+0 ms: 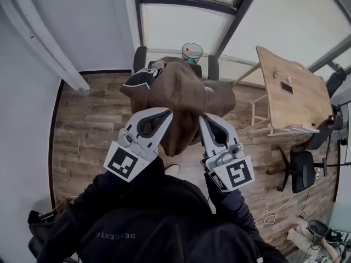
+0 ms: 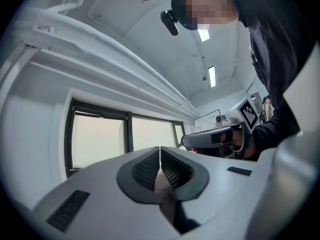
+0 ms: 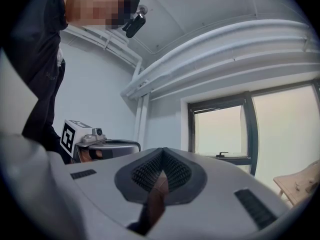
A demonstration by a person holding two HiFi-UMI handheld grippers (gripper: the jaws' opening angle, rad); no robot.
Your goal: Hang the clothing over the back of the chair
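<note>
Head view: a brown, suede-like jacket with a dark-and-white cuff (image 1: 184,95) spreads from the two grippers toward a dark grey chair with armrests (image 1: 140,59), covering its middle. Whether it already rests on the back I cannot tell. The left hand-held gripper (image 1: 166,114) and right hand-held gripper (image 1: 203,118) each pinch its near edge, well apart. It looks limp and fairly heavy, likely to sag and slide, so a two-point hold along one edge suits it.

Left gripper view: the jaws are together, with a thin fold of brown fabric (image 2: 161,184) clamped between the ribbed pads.

Right gripper view: the same, jaws closed on a brown fold (image 3: 157,186). Both bites look narrow, so a tug could pull them free.
</note>
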